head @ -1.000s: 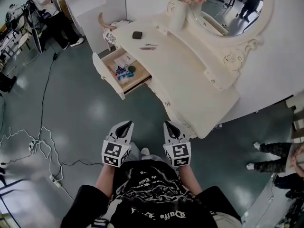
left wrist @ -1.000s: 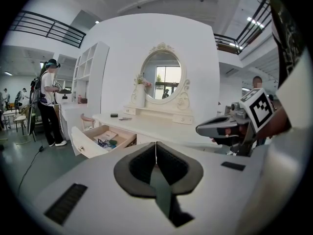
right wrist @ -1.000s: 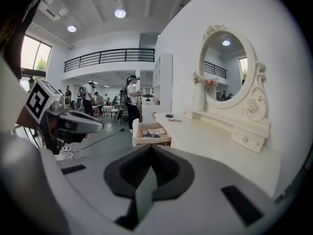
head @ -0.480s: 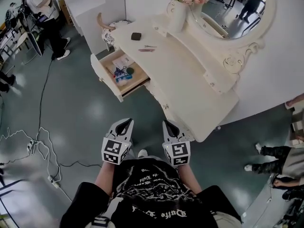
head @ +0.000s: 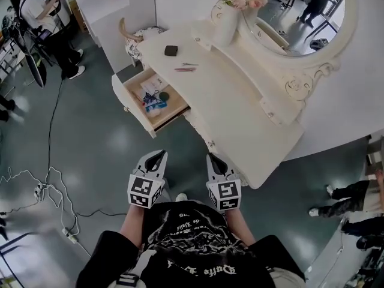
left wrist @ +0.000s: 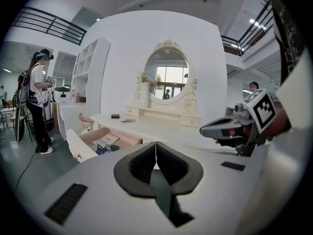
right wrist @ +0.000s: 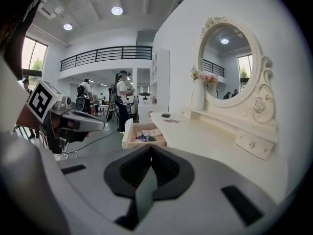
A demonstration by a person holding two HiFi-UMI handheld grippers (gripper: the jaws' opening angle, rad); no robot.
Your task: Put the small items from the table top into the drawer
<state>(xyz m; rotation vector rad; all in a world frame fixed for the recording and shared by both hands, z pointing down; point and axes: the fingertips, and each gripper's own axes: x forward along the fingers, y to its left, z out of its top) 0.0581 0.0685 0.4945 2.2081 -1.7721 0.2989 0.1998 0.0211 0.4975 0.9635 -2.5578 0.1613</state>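
A person in a white top stood far to the left of the open drawer. Loose cables trailed over the grey-green floor below and to the left of it. The drawer was pulled out from the white table. It already held papers, a dark round item and a blue object.

The left gripper was held close to the wearer's chest, well short of the drawer and touching nothing. Its fingers were pressed together with nothing between them.

Just beyond the drawer and slightly to its right, a small black item lay on the table top. A few thin sticks lay near it, a little closer to the drawer. Both were well apart from either pair of fingers, with the whole drawer lying between them and the grippers.

The right gripper was level with the left one, down and to the right of the drawer and near the table's front edge. Its fingers were likewise closed on nothing. Each gripper pointed towards the drawer, which showed just above the closed fingertips in both gripper views.

Farther right of the drawer, a white vase of pale flowers stood on the table's raised back shelf. An oval mirror in a carved frame rose beside the vase.
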